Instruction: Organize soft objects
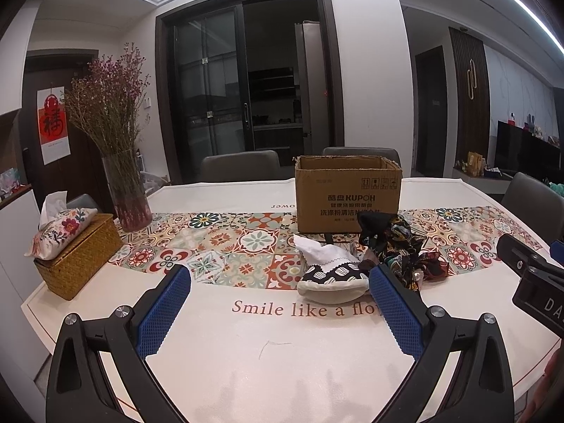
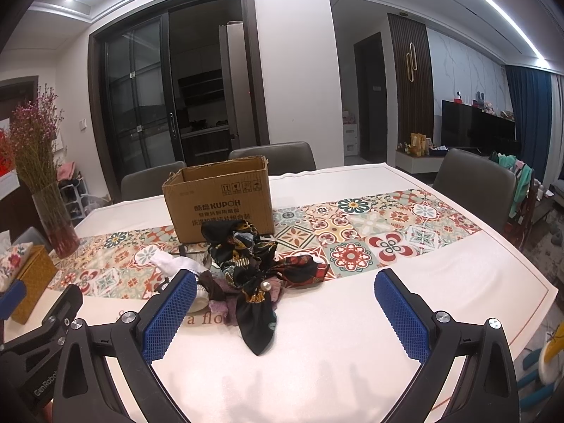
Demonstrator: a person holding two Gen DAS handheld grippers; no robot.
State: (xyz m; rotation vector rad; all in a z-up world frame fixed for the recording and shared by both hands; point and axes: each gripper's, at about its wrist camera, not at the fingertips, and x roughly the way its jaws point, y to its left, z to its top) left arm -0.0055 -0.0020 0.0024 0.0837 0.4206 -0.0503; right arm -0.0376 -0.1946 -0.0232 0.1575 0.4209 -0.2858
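Two grippers are in view, both above the near edge of the table (image 1: 246, 352) and neither holding anything. The left gripper (image 1: 280, 313) has its blue fingers spread wide apart, with bare tablecloth between them. The right gripper (image 2: 285, 315) is equally wide open, and the tail of the dark scarf (image 2: 257, 313) lies on the cloth between its fingers without touching either.

The soft objects sit in one loose heap on the patterned runner (image 1: 218, 246), just in front of the cardboard box (image 1: 347, 194). Noted in the heap: the dark printed scarf, knotted and carrying a pearl bead; a white cloth (image 1: 317, 250); a spotted black-and-white pouch (image 1: 335, 280); and something mauve and knitted (image 2: 225, 303), mostly covered. My judgement is that the heap is placed here so either gripper can reach it, with the box directly behind as the destination.

The box stands upright with its top open. Its inside is not visible from either camera (the rim is too high), so contents cannot be confirmed. Sorting appears not yet begun.

At the left end of the table, a glass vase (image 1: 127, 194) holds dried flowers, and a woven basket (image 1: 79, 257) carries a floral tissue pack (image 1: 60, 232) on its lid.
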